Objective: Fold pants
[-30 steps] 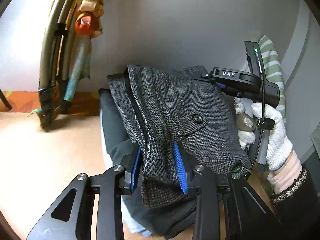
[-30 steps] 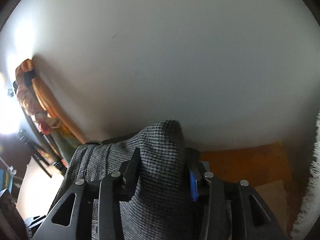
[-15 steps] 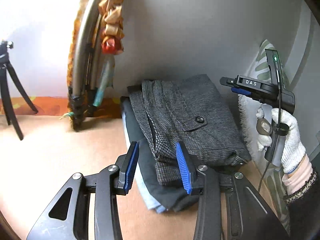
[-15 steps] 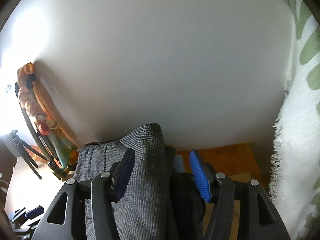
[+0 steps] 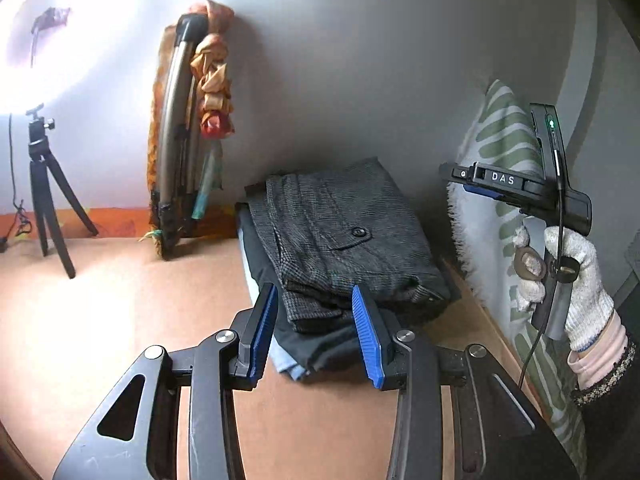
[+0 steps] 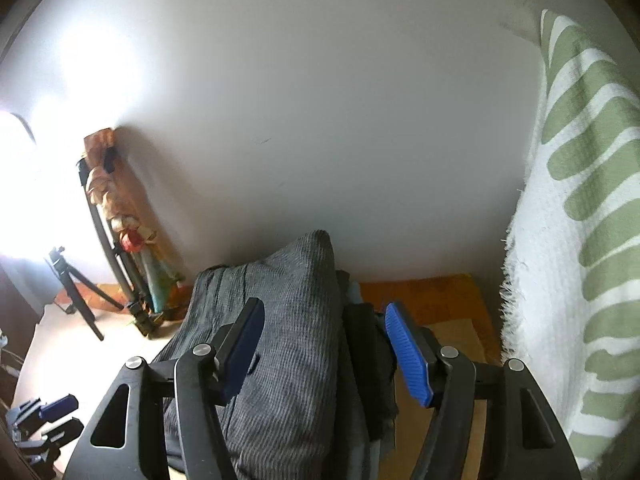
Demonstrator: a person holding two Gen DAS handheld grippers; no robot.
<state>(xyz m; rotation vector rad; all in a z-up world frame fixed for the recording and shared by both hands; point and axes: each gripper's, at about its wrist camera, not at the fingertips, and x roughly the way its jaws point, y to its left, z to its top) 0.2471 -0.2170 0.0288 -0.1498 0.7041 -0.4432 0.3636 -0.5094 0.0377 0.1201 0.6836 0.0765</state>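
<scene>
Pants [image 5: 344,240] of grey tweed lie folded on top of a stack of darker folded clothes [image 5: 316,344], straight ahead of my left hand-held gripper [image 5: 316,332], against the grey wall [image 5: 360,60]. The stack sits on the tan worktop [image 5: 120,320]. My left hand-held gripper stands apart with its blue pads [image 5: 366,336] clear of the cloth; the near edge of the stack shows between them, but nothing is pinched. A back pocket with 1 dark button [image 5: 359,232] faces up on the pants.

My right hand-held gripper [image 6: 326,354] is spreading its jaws; the pants' folded edge [image 6: 288,320] lies between the 2 pads, and its right pad [image 6: 408,352] stands clear of the fabric. In the left wrist view that gripper [image 5: 520,188] sits to the right of the stack, held by my gloved hand [image 5: 576,280].

Right of it hangs a white towel with green stripes [image 6: 580,220]. Left of the stack, a bundle of folded poles and orange cloth [image 5: 192,132] leans on the wall, and further left stands a small black tripod [image 5: 44,196].
</scene>
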